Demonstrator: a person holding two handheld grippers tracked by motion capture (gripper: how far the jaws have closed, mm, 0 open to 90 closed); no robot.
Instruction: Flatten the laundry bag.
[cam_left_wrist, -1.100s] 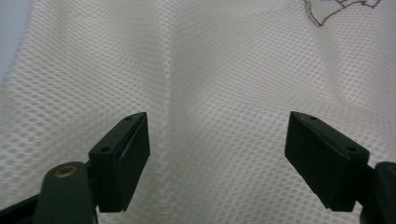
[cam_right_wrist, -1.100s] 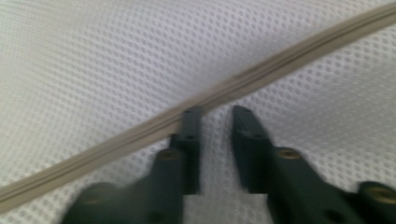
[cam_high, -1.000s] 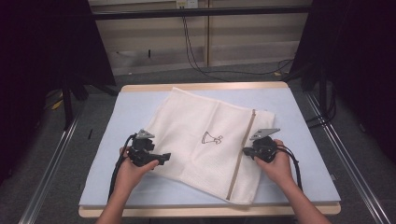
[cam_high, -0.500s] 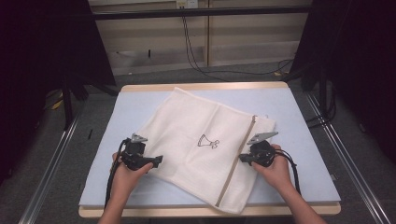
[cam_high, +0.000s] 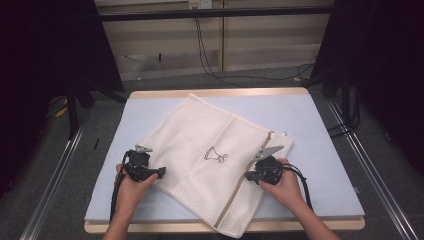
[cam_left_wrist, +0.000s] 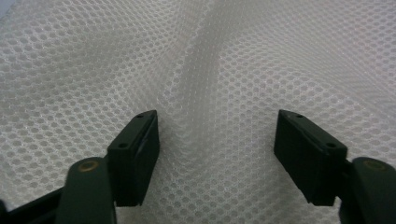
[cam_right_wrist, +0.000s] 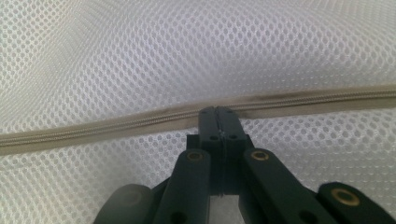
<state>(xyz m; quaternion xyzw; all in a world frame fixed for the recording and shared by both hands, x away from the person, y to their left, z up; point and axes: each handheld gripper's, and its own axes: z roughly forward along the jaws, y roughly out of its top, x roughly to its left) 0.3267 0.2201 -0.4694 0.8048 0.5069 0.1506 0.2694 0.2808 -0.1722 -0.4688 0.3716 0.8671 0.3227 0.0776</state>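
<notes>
- High view: cream-white mesh laundry bag (cam_high: 210, 165) lying flat and turned cornerwise on the pale blue table (cam_high: 325, 130), its near corner hanging over the front edge. Small dark printed emblem (cam_high: 216, 155) near the bag's middle; tan zipper (cam_high: 240, 192) running along the bag's right side. Left tongs (cam_high: 159, 174) set at the bag's left edge, right tongs (cam_high: 248, 176) set on the zipper line, each held in 1 hand.
- Left gripper view: 2 black jaws standing fairly wide over the mesh (cam_left_wrist: 215, 93), having just been closing, with a soft ridge of fabric rising between them but not yet pressed by either pad.
- Right gripper view: jaws fully together, pinching the bag at the zipper (cam_right_wrist: 299, 100), apparently with the mesh beside it.
- Step in hand, as judged: securing a 2-point hold on the bag before lifting or shifting it.
- Next move calls for: closing the left tongs on the raised ridge, then moving both hands together so the mesh stays taut without slipping.
</notes>
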